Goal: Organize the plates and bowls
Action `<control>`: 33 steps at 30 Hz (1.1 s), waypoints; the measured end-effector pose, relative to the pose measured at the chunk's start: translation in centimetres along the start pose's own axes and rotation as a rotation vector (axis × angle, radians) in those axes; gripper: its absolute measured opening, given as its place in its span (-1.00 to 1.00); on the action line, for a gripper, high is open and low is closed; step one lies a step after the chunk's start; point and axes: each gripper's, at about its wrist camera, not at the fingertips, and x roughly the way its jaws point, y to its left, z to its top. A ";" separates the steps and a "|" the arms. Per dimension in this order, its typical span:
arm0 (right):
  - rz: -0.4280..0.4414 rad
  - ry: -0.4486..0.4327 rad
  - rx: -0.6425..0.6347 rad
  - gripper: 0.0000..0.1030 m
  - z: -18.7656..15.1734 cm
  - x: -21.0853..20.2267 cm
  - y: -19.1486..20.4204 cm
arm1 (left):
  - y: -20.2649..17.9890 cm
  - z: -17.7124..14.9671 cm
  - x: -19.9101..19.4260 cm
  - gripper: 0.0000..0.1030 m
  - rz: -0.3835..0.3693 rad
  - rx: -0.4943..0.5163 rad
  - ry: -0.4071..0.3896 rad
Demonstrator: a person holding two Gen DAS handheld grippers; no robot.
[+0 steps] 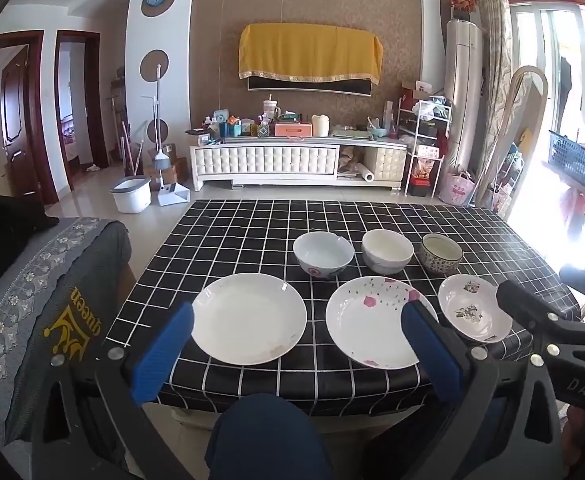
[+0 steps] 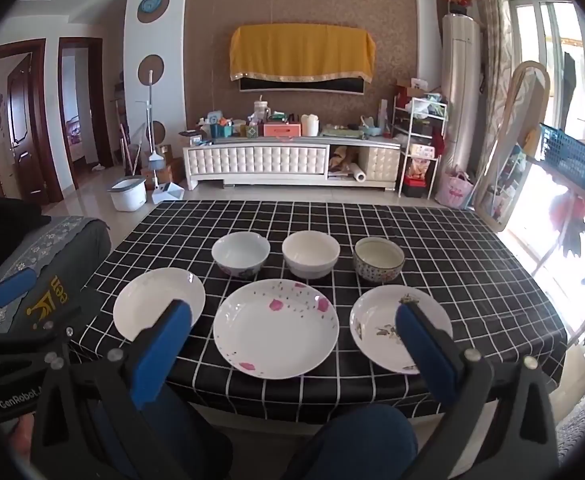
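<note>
Both grippers, left point(image 1: 296, 340) and right point(image 2: 294, 340), hover wide open and empty; three plates point(image 2: 276, 328) lie just ahead, three bowls point(image 2: 310, 254) beyond. Stacking should begin with an edge grip.

left hand-held gripper point(image 1: 296, 338): wide open, tipped down, held nothing | right hand-held gripper point(image 2: 292, 340): wide open, tipped down, held nothing

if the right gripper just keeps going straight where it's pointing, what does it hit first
Most likely the pink-flowered plate, centred between the open right gripper fingers. Depth is unclear, though; nothing seems to stand in the way before it.
</note>
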 end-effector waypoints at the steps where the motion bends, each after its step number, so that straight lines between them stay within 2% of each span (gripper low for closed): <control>1: 0.001 0.001 -0.001 1.00 0.0 0.0 0.0 | 0.0 0.0 0.0 0.99 0.000 -0.001 0.000; 33: 0.016 0.013 0.008 1.00 0.1 -0.5 -0.4 | -0.6 0.1 -0.5 0.99 0.001 0.015 -0.002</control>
